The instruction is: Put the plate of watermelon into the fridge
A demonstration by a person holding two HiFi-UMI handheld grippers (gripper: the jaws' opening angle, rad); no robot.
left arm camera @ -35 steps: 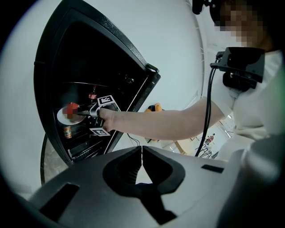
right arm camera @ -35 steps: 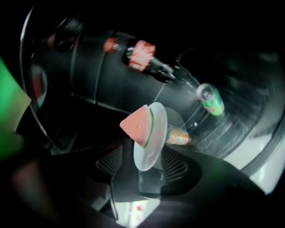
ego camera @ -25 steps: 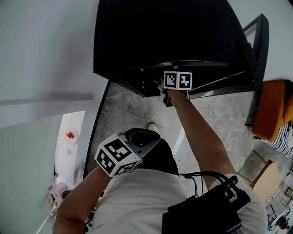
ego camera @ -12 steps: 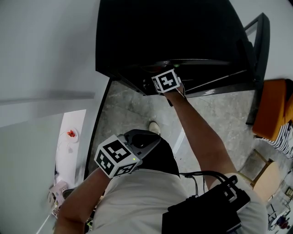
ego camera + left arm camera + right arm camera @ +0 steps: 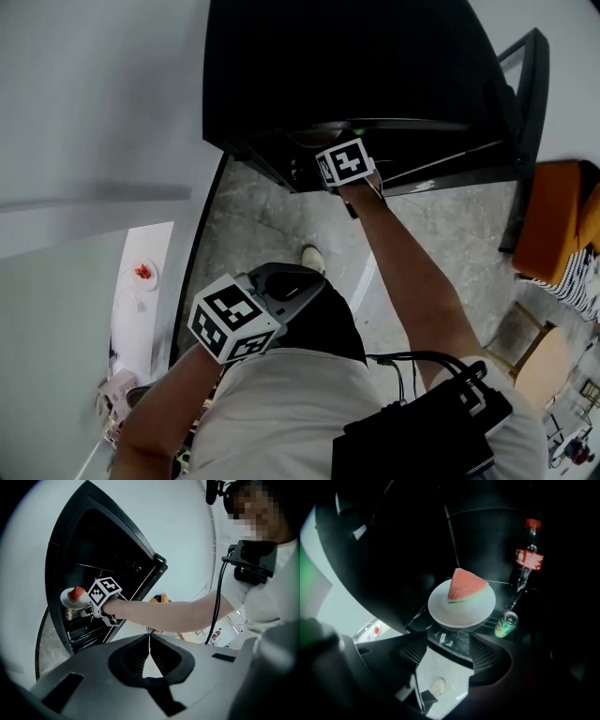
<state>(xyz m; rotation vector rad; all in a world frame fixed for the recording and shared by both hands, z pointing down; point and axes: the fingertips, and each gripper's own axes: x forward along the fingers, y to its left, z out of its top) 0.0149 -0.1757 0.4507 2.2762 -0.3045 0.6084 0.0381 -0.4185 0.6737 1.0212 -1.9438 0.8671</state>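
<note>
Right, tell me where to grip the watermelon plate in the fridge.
Probably the near rim of the plate, coming in from the open front of the fridge with the right gripper. That edge is thin, bare and faces its open fingers; the watermelon wedge sits further back, a green can crowds the right.

- An orange seat (image 5: 555, 220) stands at the right side of the room.
- A grey marbled floor (image 5: 272, 225) spreads left of the seat.
- A plain white wall (image 5: 94, 94), evenly lit, stands far left of the seat.
- A narrow white table (image 5: 141, 309) stands well left of the seat.
- A pale wooden chair (image 5: 539, 361) stands near the seat, with a striped cloth (image 5: 581, 286) between them.
</note>
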